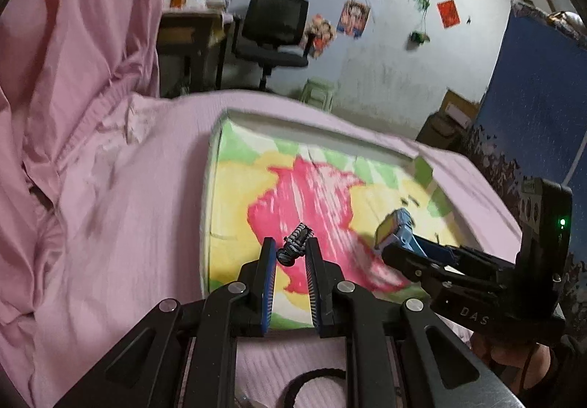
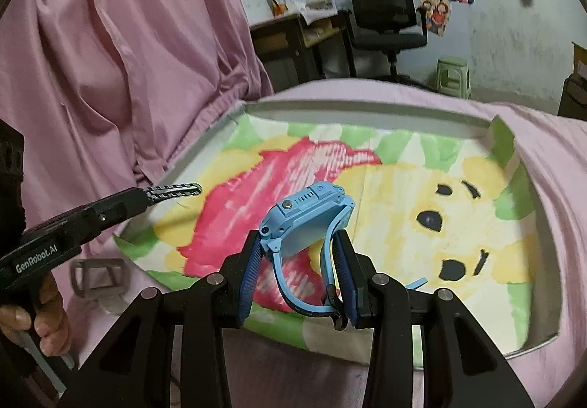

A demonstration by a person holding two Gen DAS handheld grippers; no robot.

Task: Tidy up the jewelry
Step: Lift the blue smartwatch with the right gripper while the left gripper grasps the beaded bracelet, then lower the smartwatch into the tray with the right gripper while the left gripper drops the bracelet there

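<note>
We counted one blue watch point(image 2: 306, 221), clenched in our right gripper point(image 2: 299, 243), and one black-and-white bracelet point(image 1: 295, 243), pinched in our left gripper point(image 1: 290, 250); both angled down above one shallow tray point(image 2: 367, 107) on the pink bed point(image 2: 550, 158).

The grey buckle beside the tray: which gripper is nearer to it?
Left. The left gripper, holding a black-and-white bracelet, hangs just above the grey buckle; the right gripper, holding the blue watch, is further over the tray.

Soft even indoor light — motion blur, fisheye-bent edges, dark corners.
</note>
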